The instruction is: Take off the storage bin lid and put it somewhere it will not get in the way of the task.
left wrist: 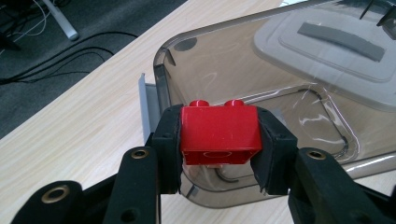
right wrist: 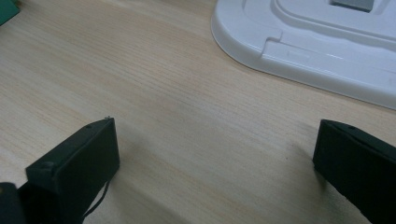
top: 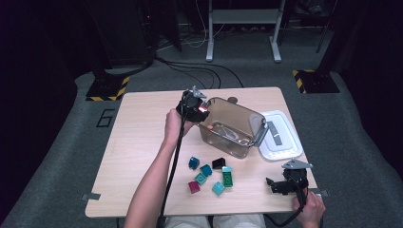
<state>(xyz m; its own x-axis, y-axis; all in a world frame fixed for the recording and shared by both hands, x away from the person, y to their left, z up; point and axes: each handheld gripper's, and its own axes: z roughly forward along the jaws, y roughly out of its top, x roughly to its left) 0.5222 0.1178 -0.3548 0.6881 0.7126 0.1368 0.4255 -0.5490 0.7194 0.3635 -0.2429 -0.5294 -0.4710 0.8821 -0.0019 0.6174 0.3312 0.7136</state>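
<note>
Gripping a red brick (left wrist: 219,134) by its two short ends, the left claw (top: 202,108) sits at the near-left rim of the clear bin (top: 233,127), just above centre in the high view. Its jaws are closed only as far as the brick's length allows, pads pressed flat on both ends, studs facing up.

In the left claw view the brick's long axis runs across the frame, from one jaw to the other, and the bin's open mouth lies straight beyond it, spreading to the upper right. The brick looks to be level with the rim or just outside it; whether it has crossed the wall I cannot tell. So the coming move likely turns on this: the bin's hollow lies ahead of and below the brick, and a short carry forward over the rim should put it clear for a drop.

The right claw (top: 280,185) rests low at the lower right of the high view, jaws wide apart with nothing between them but bare bench (right wrist: 187,116). The white lid (top: 281,137) lies flat just right of the bin. The loose bricks (top: 211,176) cluster at lower centre, between the two hands; the right claw is now the nearer one to them, while the left is clearly the hand at the bin.
</note>
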